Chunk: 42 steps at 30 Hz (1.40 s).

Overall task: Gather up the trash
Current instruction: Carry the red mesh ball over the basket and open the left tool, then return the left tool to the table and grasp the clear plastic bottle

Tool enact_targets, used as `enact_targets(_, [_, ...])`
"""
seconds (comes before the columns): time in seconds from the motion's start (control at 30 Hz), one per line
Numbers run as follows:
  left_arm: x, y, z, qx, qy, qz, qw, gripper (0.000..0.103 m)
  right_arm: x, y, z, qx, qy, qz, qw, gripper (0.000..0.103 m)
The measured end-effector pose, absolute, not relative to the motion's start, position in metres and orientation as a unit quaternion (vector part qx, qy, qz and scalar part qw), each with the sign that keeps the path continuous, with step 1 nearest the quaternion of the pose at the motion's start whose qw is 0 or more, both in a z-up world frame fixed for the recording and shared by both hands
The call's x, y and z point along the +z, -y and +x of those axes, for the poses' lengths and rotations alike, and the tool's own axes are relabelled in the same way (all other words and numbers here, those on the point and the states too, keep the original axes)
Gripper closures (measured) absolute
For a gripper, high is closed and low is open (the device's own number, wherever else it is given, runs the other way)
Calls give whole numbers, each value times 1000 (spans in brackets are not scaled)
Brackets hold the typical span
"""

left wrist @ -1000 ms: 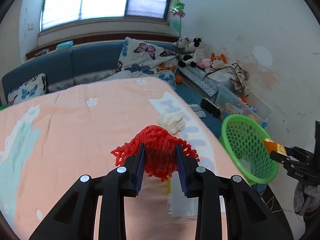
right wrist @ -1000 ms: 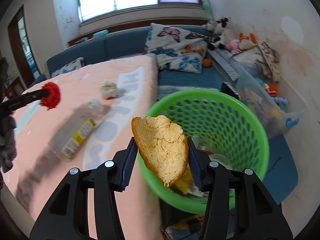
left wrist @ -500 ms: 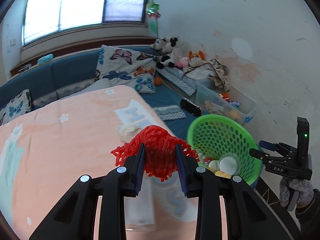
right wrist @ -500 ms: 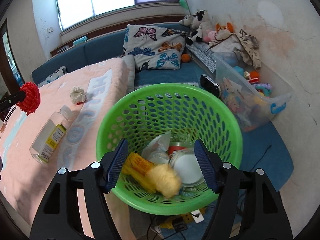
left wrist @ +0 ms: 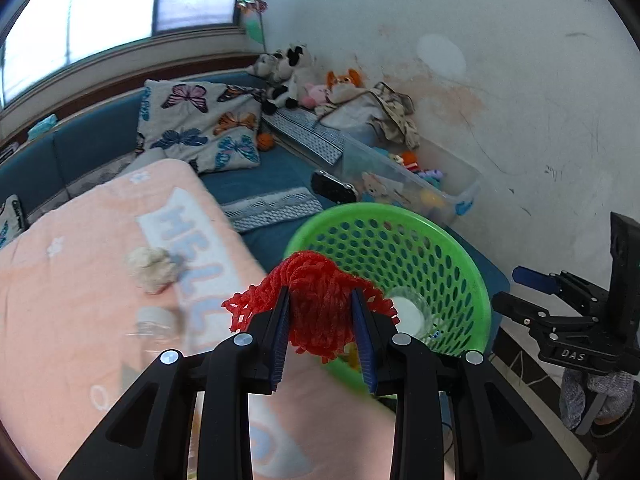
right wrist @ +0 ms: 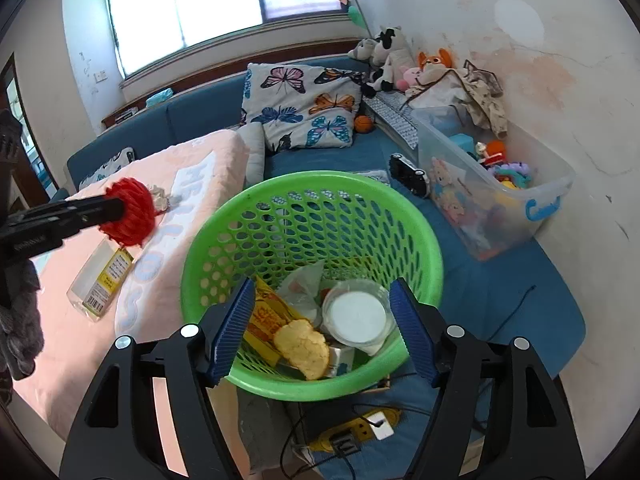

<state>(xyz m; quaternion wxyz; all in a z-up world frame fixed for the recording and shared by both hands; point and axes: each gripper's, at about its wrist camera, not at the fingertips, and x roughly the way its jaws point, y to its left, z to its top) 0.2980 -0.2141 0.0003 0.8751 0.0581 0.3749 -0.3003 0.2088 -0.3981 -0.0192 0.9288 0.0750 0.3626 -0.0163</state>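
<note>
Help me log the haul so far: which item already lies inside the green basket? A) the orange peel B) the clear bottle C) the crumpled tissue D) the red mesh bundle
A: the orange peel lies in the green basket, beside a white-lidded cup.

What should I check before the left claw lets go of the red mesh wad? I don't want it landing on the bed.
1. Left claw shut on the red mesh wad: ok.
2. Wad over the green basket opening: not ok; the right wrist view shows it left of the rim, above the pink blanket.
3. Right claw open and empty, orange peel already in the basket: ok.
4. Right claw out of the drop path: not ok; it hangs above the basket's near rim.
5. Room left in the basket: ok; trash covers only the bottom.
6. Trash left on the blanket: the plastic bottle and crumpled paper.
</note>
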Motion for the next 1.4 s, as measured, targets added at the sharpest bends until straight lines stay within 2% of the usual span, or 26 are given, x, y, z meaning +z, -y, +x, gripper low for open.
enact_targets(0.23, [-12,244,301,-307,-392,66,865,72,-22,408,203,-15,-362,83,928,33])
enact_targets(0.5, [-23,254,306,-307,-409,61,857,58,-23,412,200,-12,-361,88,928,33])
enact_targets(0.57, [-24,254,304,-308,-408,61,857,51,-23,411,200,-12,-362,88,928,33])
enact_targets(0.7, [-23,254,300,-310,-403,64,859,46,-23,412,200,-11,-362,90,928,33])
enact_targets(1.03, [-8,218,288,-289,-387,50,874,46,-16,404,196,-5,-354,86,931,32])
enact_targets(1.4, [1,135,286,-216,-379,39,899,45,-8,379,202,19,-353,77,932,28])
